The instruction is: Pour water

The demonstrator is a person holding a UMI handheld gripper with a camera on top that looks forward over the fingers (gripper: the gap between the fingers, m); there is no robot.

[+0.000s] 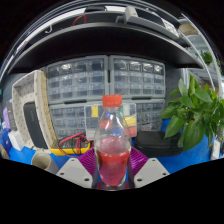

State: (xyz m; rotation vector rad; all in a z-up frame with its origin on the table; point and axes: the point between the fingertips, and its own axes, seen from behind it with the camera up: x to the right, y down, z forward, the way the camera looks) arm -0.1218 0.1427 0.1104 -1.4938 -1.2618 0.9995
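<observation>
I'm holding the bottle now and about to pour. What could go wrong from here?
1. The bottle still has its orange cap on, so tipping it now would probably pour nothing.
2. The gripper holds the bottle low, near its red liquid, so it may swing or slip when tilted.
3. The plant stands close beside it; a wide tilt that way could brush its leaves.
</observation>
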